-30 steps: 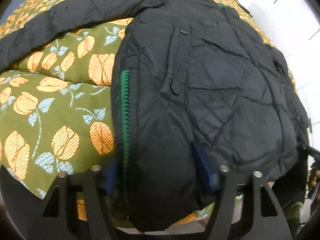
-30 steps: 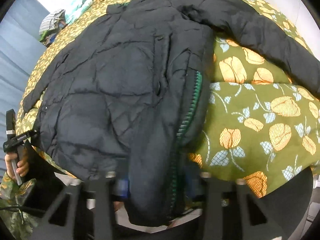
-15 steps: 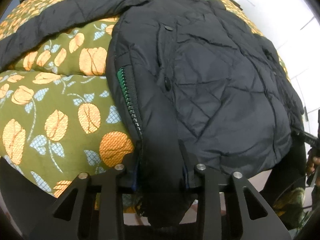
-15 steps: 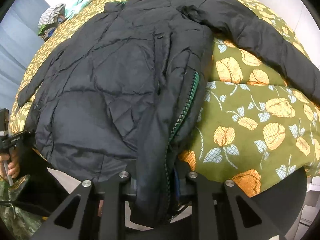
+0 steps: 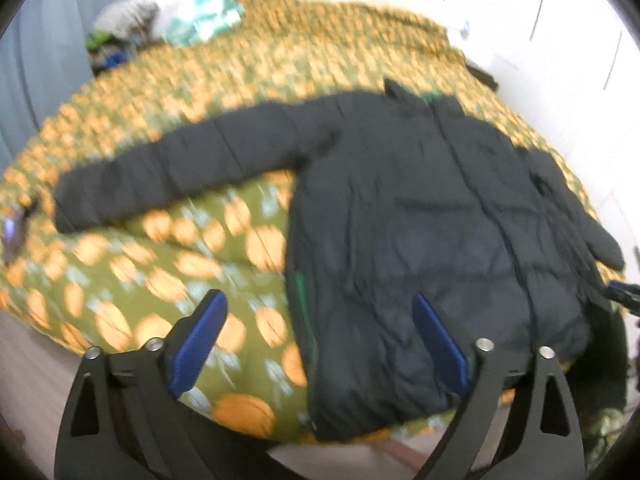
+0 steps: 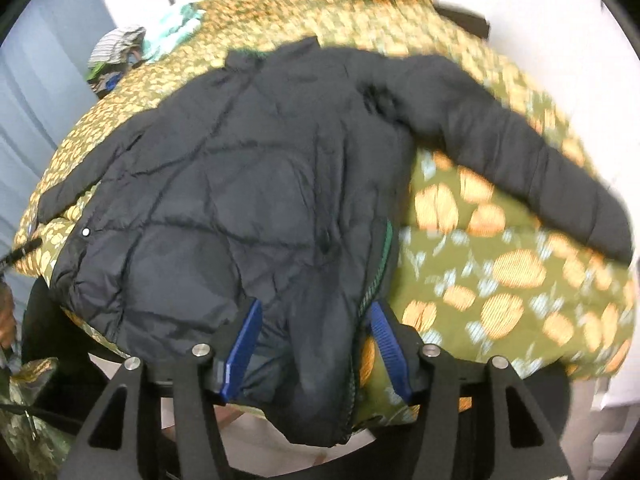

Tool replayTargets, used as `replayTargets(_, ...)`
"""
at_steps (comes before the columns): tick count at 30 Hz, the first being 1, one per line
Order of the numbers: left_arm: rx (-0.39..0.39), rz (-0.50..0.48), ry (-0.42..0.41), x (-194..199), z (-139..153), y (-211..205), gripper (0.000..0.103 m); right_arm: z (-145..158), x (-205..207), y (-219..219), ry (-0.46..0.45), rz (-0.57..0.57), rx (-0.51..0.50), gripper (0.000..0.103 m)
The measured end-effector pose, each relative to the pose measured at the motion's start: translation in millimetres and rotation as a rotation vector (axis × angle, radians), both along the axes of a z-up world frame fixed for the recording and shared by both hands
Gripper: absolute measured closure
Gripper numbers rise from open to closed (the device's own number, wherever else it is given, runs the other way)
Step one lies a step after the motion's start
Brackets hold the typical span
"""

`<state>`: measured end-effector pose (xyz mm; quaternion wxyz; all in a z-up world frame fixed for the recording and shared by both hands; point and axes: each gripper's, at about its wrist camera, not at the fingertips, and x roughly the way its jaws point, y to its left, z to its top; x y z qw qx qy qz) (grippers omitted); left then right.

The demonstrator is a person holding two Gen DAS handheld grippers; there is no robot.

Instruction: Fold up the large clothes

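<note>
A black puffer jacket [image 5: 420, 220] lies flat on the bed, collar far, hem at the near edge. One sleeve [image 5: 180, 168] stretches out to the left in the left wrist view and to the right [image 6: 520, 152] in the right wrist view. A green zipper [image 6: 380, 256] runs down the front edge. My left gripper [image 5: 316, 296] hovers above the hem corner; its jaws are opening wide and the blue pads [image 5: 200, 340] touch nothing. My right gripper [image 6: 316, 305] has its jaws opening too. The jacket's [image 6: 260, 184] front flap hangs between them without being pressed.
The bed wears an olive bedspread [image 5: 140, 264] with orange flowers. A heap of clothes [image 5: 200, 20] sits at the far corner by a grey-blue curtain [image 5: 36, 60]. White wall runs along the right. A person's hand [image 6: 6, 316] shows at the left edge.
Both grippers were shut on the jacket's near hem; they have let go, opened and lifted up and back, so more of the bed shows. The jacket stays flat.
</note>
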<state>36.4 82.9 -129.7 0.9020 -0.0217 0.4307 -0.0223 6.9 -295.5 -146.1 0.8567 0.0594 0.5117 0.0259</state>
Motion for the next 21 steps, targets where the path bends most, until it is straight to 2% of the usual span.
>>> replayTargets(2,0.025,0.011,-0.035,0.6,9.5,1.0,0.003,21.5,-2.0,4.6,-0.067,0.02,-0.036,0.044)
replayTargets(6,0.028,-0.018,-0.043,1.0,20.0,-3.6,0.001,69.2,-9.1,0.6,-0.223,0.014,-0.039,0.044)
replayTargets(8,0.027,-0.069,-0.046,-2.6,21.5,-11.9,0.001,88.9,-12.3,-2.5,-0.29,-0.001,-0.043,0.035)
replayTargets(12,0.139,-0.109,-0.093,-8.7,27.0,-35.7,0.001,134.6,-24.2,-8.5,-0.492,-0.035,-0.063,0.03)
replayTargets(14,0.172,-0.128,-0.121,-11.5,32.6,-44.8,0.001,146.3,-25.7,-7.9,-0.538,-0.053,-0.084,0.03)
replayTargets(18,0.118,-0.163,-0.14,-12.6,42.1,-51.3,0.001,154.2,-24.5,-9.2,-0.567,-0.11,-0.139,0.029)
replayTargets(21,0.072,-0.153,-0.142,-11.8,48.5,-50.4,0.001,144.0,-20.2,-8.3,-0.528,-0.105,-0.123,0.029)
